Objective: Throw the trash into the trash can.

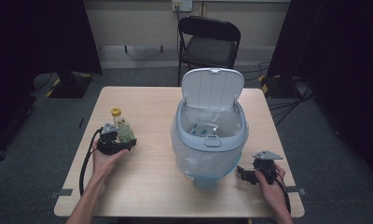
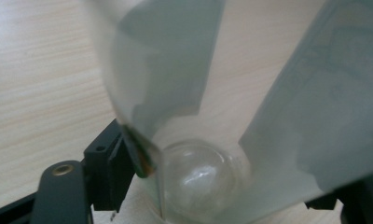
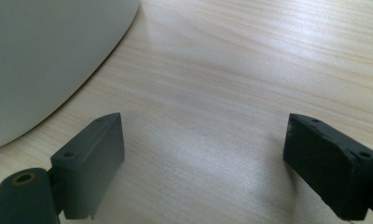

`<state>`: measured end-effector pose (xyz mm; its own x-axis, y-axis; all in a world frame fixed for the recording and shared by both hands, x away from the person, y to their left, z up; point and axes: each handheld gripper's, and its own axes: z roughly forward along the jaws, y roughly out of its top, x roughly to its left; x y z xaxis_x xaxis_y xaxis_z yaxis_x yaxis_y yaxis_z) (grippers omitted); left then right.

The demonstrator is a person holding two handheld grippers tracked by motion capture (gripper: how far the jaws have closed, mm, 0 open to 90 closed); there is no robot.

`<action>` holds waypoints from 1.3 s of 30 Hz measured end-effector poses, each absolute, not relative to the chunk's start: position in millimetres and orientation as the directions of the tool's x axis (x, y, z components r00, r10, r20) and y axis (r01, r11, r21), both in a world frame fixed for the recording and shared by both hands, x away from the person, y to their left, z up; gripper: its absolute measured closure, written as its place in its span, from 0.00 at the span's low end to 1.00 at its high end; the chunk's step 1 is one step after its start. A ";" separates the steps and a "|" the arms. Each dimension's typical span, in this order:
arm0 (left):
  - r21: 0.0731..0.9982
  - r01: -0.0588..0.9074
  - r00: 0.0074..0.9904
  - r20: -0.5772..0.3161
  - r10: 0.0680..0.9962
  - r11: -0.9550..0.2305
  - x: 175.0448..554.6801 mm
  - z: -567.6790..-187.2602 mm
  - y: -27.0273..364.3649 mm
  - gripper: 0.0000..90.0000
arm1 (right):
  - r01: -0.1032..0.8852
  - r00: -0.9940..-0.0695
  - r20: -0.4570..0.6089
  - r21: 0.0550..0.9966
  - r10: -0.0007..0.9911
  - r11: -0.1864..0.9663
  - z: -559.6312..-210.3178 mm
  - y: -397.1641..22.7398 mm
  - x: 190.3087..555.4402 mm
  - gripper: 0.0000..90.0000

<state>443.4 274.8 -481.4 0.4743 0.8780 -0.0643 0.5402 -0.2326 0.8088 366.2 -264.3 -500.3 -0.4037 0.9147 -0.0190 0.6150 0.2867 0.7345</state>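
- High view: left gripper low on the counter, fingers set around the lower part of a small clear bottle with a yellow cap; bottle upright, rising above the fingers.
- Same view: right gripper near the counter's right front corner, fingers spread with nothing between them, pointing toward the base of a pale blue bin just beside them.
- Bin between the two grippers, white lid tipped up at the back, clear plastic liner hanging over its rim; a black chair beyond the counter's far edge.
- Left gripper view: bottle seated between the fingers, its clear rounded body very close to the lens and its pale label blurred; left finger touching the bottle's side, right finger mostly hidden behind it, so bottle flanked on both sides, a firm squeeze impossible to confirm; wood counter beyond.
- Right gripper view: fingers wide apart, bare counter between them; curved pale wall of the bin beyond and to the left of the left finger, not touching it.
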 end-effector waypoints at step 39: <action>0.894 0.445 0.489 -0.188 0.852 -0.059 415.6 -430.0 285.7 0.31 | 0.613 -0.410 -0.019 0.734 0.912 0.291 -500.3 -264.7 366.6 0.13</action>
<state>415.6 285.7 -430.0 0.4893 0.8517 -0.1876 0.4447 -0.0587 0.8937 366.6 -264.7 -500.3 -0.4099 0.9119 -0.0189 0.6132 0.2908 0.7345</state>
